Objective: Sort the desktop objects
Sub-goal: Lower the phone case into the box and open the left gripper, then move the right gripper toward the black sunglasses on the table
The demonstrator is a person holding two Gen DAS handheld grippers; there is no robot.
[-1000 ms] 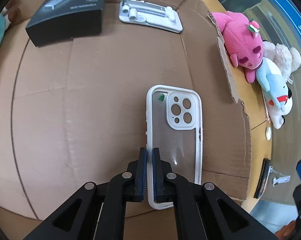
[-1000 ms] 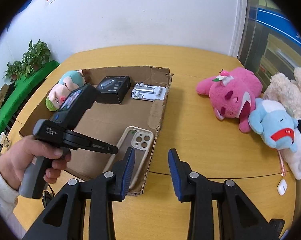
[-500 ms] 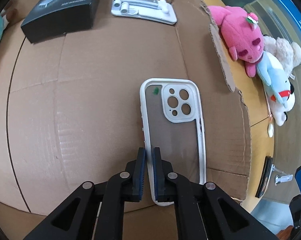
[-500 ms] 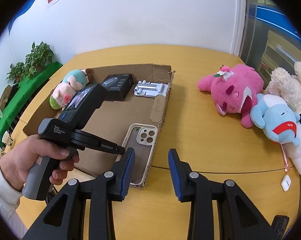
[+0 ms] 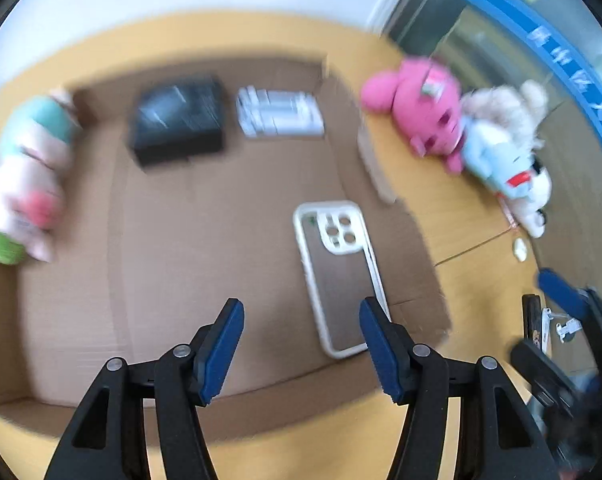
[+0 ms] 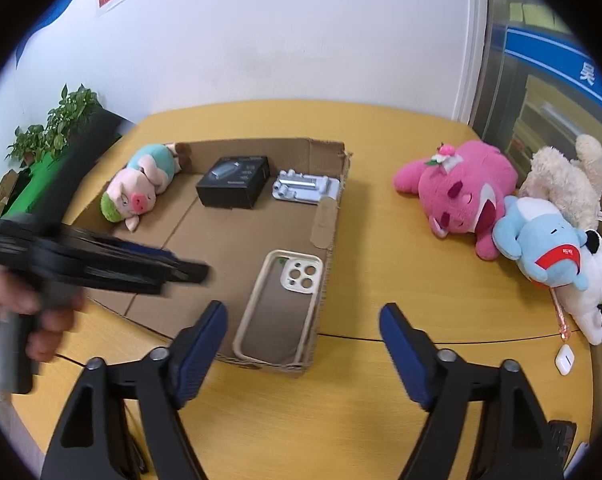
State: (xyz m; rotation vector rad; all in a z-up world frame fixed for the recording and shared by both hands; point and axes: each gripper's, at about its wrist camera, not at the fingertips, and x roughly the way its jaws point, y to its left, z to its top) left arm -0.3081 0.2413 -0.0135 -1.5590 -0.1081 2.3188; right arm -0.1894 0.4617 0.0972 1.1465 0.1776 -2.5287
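While both tools hang with fingers spread and empty, the left tool [image 5: 301, 344] and right tool [image 6: 303, 344] sit above the near tabletop [image 6: 381, 184]; the phone case [image 6: 279, 306] lies flat in the cardboard tray [image 6: 221, 236], near its right wall

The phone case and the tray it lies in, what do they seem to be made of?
The phone case looks like plastic: a cream, matte rim, probably soft, around a clear smoky back through which the brown floor shows. The tray is a shallow box of brown corrugated cardboard, dull, with creased fold lines and a torn, ragged wall edge.
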